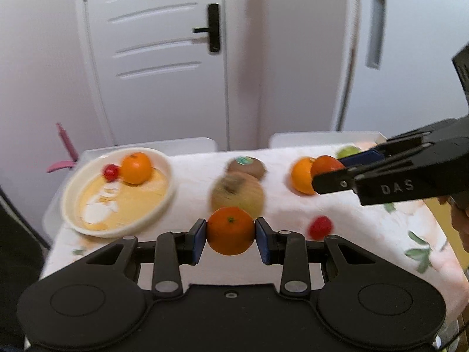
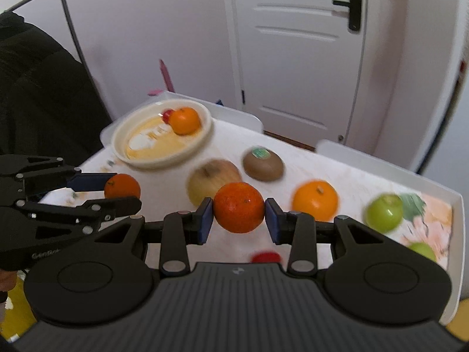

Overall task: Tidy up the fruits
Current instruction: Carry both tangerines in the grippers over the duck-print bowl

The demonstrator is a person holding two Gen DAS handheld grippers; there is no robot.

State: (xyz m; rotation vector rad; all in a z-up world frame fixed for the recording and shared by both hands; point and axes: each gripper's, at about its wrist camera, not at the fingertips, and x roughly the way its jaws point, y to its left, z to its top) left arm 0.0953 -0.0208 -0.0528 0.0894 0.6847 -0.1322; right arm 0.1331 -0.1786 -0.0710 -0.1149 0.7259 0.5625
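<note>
My left gripper point(image 1: 231, 231) is shut on an orange tangerine point(image 1: 231, 230) and holds it above the table; it also shows in the right wrist view point(image 2: 122, 189). My right gripper point(image 2: 239, 207) is shut on a darker, reddish tangerine point(image 2: 239, 207), also seen in the left wrist view point(image 1: 326, 165). A cream plate point(image 1: 117, 226) at the far left holds an orange point(image 1: 136, 167) and a cherry tomato point(image 1: 110, 172). On the cloth lie a yellowish apple point(image 1: 238, 195), a kiwi point(image 1: 246, 166), another orange point(image 1: 302, 176), a red tomato point(image 1: 320, 227) and a green apple point(image 2: 384, 212).
The fruit sits on a floral cloth inside a white tray point(image 2: 457, 234). A second green fruit point(image 2: 422, 250) lies near the tray's right wall. A white door point(image 1: 158, 58) stands behind the table. A dark garment point(image 2: 38, 94) hangs at the left.
</note>
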